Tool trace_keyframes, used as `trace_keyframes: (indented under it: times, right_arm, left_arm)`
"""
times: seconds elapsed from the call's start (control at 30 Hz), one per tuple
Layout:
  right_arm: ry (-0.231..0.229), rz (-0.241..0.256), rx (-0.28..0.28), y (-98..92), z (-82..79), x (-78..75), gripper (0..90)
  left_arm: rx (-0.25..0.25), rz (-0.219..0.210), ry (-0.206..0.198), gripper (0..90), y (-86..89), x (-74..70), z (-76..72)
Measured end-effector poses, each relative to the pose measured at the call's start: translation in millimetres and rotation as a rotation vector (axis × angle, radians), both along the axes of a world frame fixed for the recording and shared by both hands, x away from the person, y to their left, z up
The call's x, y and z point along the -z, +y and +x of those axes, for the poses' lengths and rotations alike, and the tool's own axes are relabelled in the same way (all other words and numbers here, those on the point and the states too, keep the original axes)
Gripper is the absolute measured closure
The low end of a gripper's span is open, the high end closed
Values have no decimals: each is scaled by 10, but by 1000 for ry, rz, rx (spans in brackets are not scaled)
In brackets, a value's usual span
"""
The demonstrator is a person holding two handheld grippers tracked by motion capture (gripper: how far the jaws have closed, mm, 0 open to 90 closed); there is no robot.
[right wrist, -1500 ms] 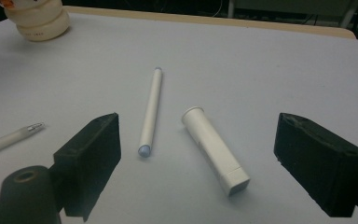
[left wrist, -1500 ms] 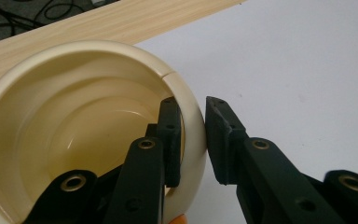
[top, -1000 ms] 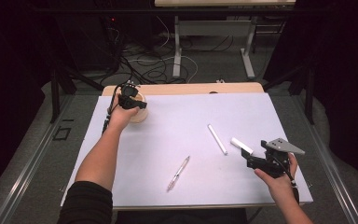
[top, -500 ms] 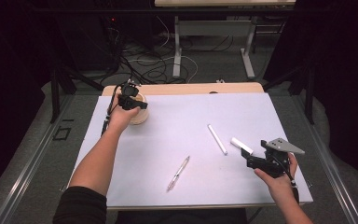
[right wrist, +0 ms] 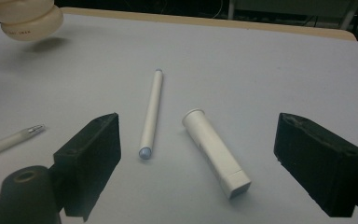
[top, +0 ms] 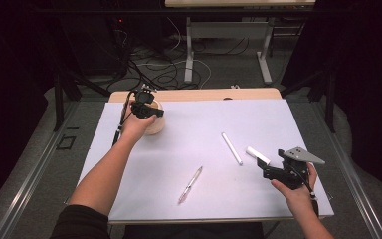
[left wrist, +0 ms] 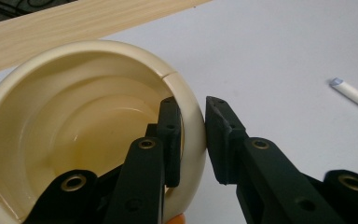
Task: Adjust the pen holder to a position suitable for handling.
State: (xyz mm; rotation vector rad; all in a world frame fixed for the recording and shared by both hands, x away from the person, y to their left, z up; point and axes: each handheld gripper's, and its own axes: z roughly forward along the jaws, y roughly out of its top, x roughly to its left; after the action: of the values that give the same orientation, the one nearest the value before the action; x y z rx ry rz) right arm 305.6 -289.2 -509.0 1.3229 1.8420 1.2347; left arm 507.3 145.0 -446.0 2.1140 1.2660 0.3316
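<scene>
My left gripper (left wrist: 193, 135) clamps the rim of the cup (left wrist: 74, 116), 1 jaw inside, 1 outside; my right gripper (right wrist: 198, 163) hangs wide open, holding nothing, before the cap (right wrist: 216, 151). Right of the cup lie cap, stick (right wrist: 151, 112) and pen (top: 190, 184); all 3 remain to be collected.

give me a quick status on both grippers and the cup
Left gripper clamped on cream cup rim, one jaw inside, one outside. Right gripper open, hovering before short white tube. Thin white stick beside it, nothing blocking.
</scene>
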Motion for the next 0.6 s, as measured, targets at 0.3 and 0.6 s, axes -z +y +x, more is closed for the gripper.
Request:
trace_keyframes:
  times: [0.3, 0.6]
  right_arm:
    - [1, 5, 1, 3, 0, -1, 144]
    - [1, 6, 0, 6, -1, -2, 145]
  left_arm:
    - [51, 4, 2, 771, -234, -47, -169]
    - [91, -8, 24, 772, -421, -39, -277]
